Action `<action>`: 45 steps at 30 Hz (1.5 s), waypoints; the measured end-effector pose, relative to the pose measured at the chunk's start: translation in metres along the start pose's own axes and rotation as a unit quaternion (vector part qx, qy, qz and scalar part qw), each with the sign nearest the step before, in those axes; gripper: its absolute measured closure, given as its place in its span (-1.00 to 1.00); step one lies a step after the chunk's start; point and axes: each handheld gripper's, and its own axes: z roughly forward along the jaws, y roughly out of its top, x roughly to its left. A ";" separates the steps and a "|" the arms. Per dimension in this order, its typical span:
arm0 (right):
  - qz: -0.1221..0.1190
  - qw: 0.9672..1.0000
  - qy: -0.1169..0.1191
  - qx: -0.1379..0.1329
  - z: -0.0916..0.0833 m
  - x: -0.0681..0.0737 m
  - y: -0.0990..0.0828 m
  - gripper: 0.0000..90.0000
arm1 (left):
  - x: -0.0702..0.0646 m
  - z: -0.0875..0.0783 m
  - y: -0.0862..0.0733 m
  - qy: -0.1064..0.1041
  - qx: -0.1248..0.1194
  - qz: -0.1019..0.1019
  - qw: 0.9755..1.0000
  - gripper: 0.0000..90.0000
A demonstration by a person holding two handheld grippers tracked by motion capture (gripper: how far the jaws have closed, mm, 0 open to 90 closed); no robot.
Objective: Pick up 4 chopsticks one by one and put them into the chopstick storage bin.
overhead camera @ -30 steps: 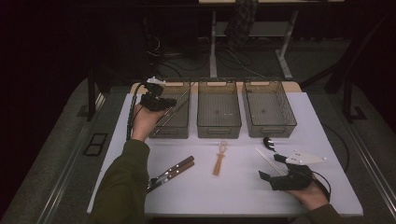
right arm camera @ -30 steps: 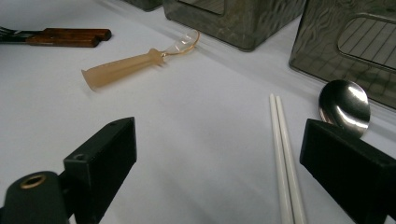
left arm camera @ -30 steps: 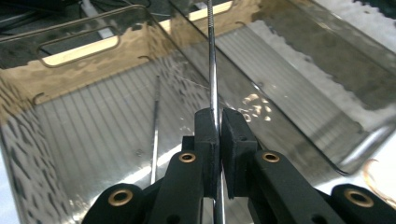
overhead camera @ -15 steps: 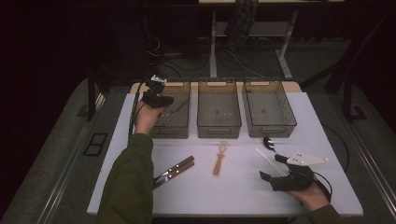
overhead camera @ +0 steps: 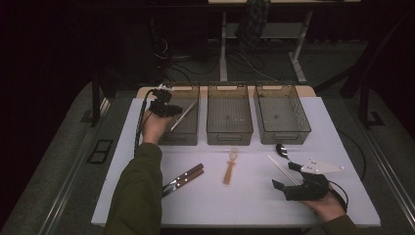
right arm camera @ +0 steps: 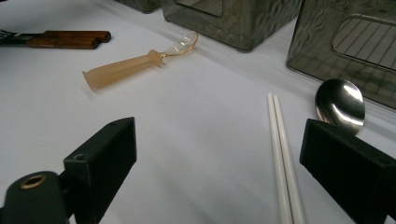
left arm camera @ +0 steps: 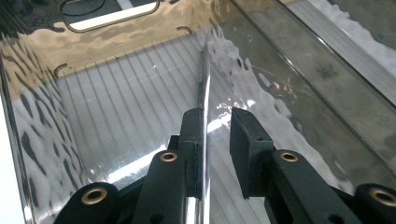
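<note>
A thin steel knife (left arm camera: 203, 98) is seen slanting into the left bin (overhead camera: 180, 133), blade against the left gripper's (left arm camera: 215, 140) one pad while the jaws have just been parting, so it is no longer clamped. It is judged stiff, light, slick; best pinched mid-handle. Bin walls crowd it. The right gripper (overhead camera: 292, 176) rests agape by the chopsticks (right arm camera: 282, 163)

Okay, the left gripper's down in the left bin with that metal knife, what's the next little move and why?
Probably open a bit wider and lift straight out. The left gripper has just been opening: the knife leans against one pad while the other stands clear, and its tip already lies inside the left bin.
</note>
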 end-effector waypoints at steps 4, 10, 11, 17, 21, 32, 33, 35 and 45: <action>-0.001 1.000 0.000 0.000 0.000 0.000 0.000 -0.77 | -0.001 -0.003 0.001 -0.003 -0.010 0.004 1.000 0.50; -0.002 1.000 0.000 0.001 0.001 0.000 0.000 -0.77 | -0.006 -0.011 0.001 -0.025 -0.024 0.021 0.999 0.25; -0.003 1.000 0.000 0.001 0.001 0.000 0.000 -0.77 | -0.007 -0.013 0.001 -0.029 -0.026 0.024 0.999 0.23; -0.002 1.000 -0.001 0.001 0.001 0.001 0.000 -0.77 | -0.013 -0.025 0.000 -0.051 -0.038 0.027 0.998 0.10; -0.002 1.000 -0.001 0.003 0.002 0.000 0.000 -0.77 | -0.019 -0.036 -0.001 -0.067 -0.050 0.029 0.996 0.01; -0.003 1.000 -0.001 0.004 0.002 0.001 0.001 -0.77 | -0.043 -0.057 -0.022 -0.106 -0.055 0.056 0.991 -0.19; -0.003 1.000 -0.001 0.004 0.002 0.001 0.000 -0.77 | -0.046 -0.058 -0.024 -0.110 -0.053 0.061 0.991 -0.21; -0.002 1.000 -0.002 0.004 0.002 0.000 0.000 -0.77 | -0.052 -0.060 -0.029 -0.115 -0.056 0.068 0.989 -0.24; -0.002 1.000 -0.002 0.006 0.002 0.000 0.000 -0.77 | -0.073 -0.067 -0.066 -0.141 -0.074 0.078 0.984 -0.39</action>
